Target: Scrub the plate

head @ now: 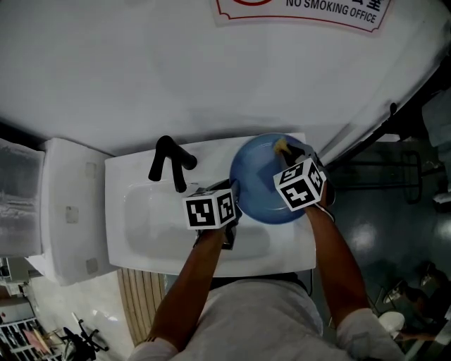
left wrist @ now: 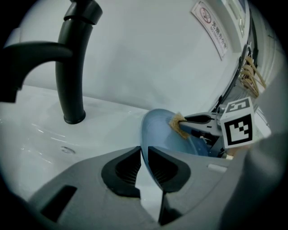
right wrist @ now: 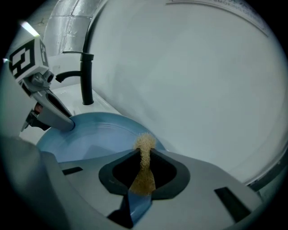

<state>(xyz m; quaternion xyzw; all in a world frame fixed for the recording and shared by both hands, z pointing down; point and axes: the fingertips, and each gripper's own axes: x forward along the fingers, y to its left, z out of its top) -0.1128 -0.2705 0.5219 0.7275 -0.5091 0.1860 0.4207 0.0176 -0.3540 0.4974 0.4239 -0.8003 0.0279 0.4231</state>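
Observation:
A blue plate [head: 264, 180] is held tilted over the right end of the white sink [head: 151, 218]. My left gripper [head: 235, 199] is shut on the plate's left rim; in the left gripper view the thin edge of the plate [left wrist: 157, 130] runs between the two dark pads [left wrist: 130, 168]. From the right, my right gripper [head: 287, 151] is shut on a tan scrubbing sponge [head: 281, 146] with a blue backing. The sponge [right wrist: 145, 148] sticks out past the jaws and rests against the far upper part of the plate [right wrist: 90, 134]. That contact also shows on the sponge [left wrist: 178, 125] in the left gripper view.
A black faucet [head: 169, 162] stands at the back of the sink, left of the plate. A white curved wall with a no-smoking sign [head: 303, 10] rises behind. A white cabinet [head: 67, 211] sits left of the sink. Floor and clutter lie to the right.

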